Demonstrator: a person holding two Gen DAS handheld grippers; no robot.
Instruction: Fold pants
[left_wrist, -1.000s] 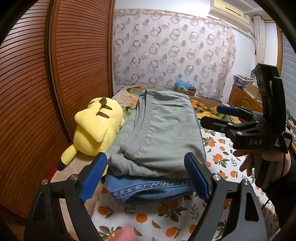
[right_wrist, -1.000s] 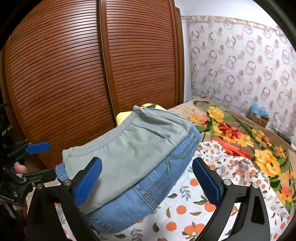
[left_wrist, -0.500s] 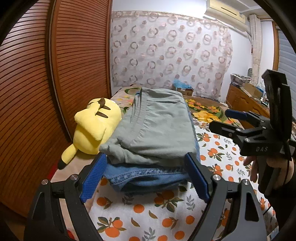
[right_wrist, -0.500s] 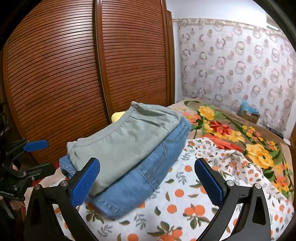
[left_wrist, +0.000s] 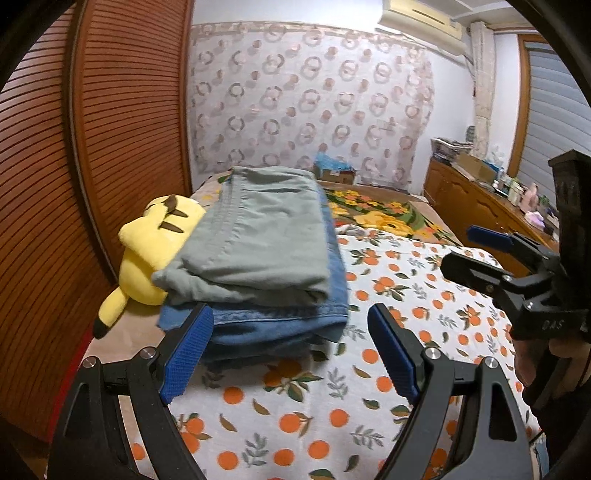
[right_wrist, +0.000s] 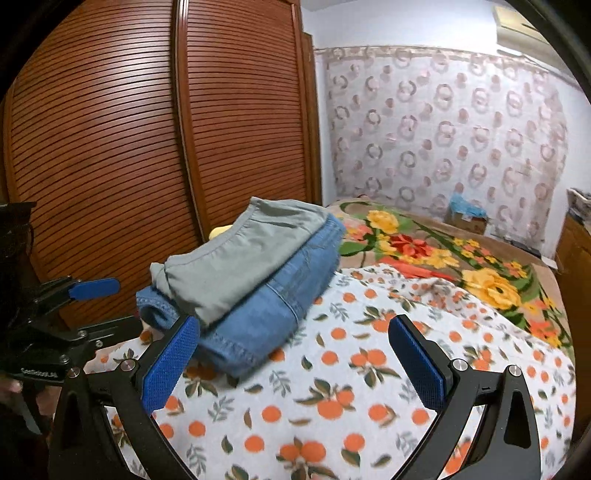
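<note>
From my left wrist camera, my left gripper (left_wrist: 291, 350) hangs with its jaws spread wide and holding nothing. The folded grey pants (left_wrist: 258, 243) lie on the folded jeans (left_wrist: 280, 325), just beyond it, beside the yellow plush toy (left_wrist: 155, 251).

From my right wrist camera, my right gripper (right_wrist: 295, 363) is likewise spread and empty, the grey pants (right_wrist: 236, 258) beyond its left finger, on the orange-print sheet (right_wrist: 332, 406).

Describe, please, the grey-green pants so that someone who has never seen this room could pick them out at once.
Start at the slatted brown wardrobe doors; beside them lies the bed's orange-print sheet. On it sits a two-piece folded stack next to a yellow plush toy. The grey-green pants are the top layer, plain and soft, resting on the folded blue jeans, which show stitched seams.
</note>
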